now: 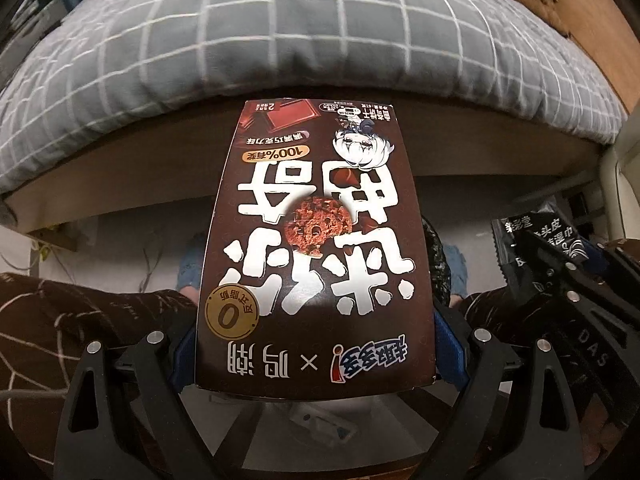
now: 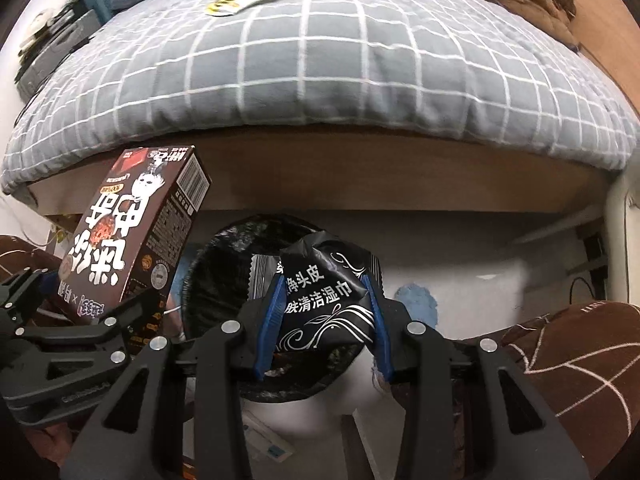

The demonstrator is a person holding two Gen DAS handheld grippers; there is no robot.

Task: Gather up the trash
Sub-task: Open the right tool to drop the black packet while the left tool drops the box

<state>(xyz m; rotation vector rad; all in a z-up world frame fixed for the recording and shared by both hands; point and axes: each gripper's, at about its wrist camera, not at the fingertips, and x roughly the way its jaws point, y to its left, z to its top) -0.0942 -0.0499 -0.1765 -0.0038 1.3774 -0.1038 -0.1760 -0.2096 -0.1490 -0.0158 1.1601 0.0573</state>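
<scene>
Downward both: left gripper (image 1: 314,354) on cookie box (image 1: 316,240), right gripper (image 2: 326,320) on wipes packet (image 2: 324,300).

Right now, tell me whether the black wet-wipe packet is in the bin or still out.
Out. The black wet-wipe packet sits clamped in the right hand-held gripper, above the black-lined bin.

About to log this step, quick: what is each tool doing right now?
Left tool: closed on the brown cookie box.
Right tool: closed on the black wet-wipe packet.

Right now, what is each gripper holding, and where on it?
The left gripper clamps the cookie box across its near end. The right gripper pinches the black wipes packet by its side edges.
</scene>
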